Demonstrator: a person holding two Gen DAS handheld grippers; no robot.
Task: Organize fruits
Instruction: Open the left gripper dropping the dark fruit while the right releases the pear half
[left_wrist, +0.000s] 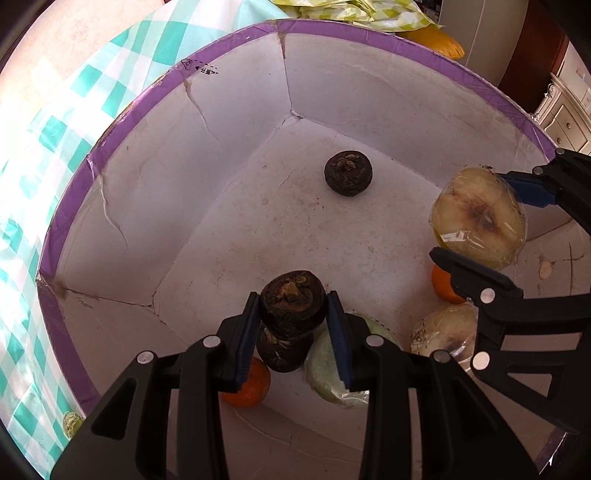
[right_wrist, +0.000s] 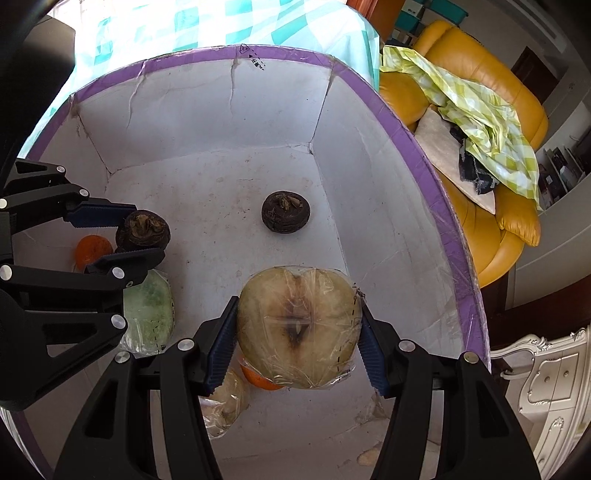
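Note:
Both grippers are inside a white box with a purple rim (left_wrist: 162, 85). My left gripper (left_wrist: 293, 314) is shut on a dark brown round fruit (left_wrist: 293, 304), also seen in the right wrist view (right_wrist: 142, 229). My right gripper (right_wrist: 299, 332) is shut on a plastic-wrapped half apple (right_wrist: 299, 328), cut face up, which also shows in the left wrist view (left_wrist: 478, 218). Another dark fruit (left_wrist: 348, 173) lies alone on the box floor (right_wrist: 285, 211). A third dark fruit (left_wrist: 280, 350) sits under the held one.
On the box floor lie two oranges (left_wrist: 249, 386) (left_wrist: 445, 284), a wrapped green half fruit (left_wrist: 327, 365) and a wrapped pale fruit (left_wrist: 445, 330). The box stands on a teal checked cloth (left_wrist: 44, 147). A yellow sofa (right_wrist: 480, 92) with a green checked cloth is beyond the box.

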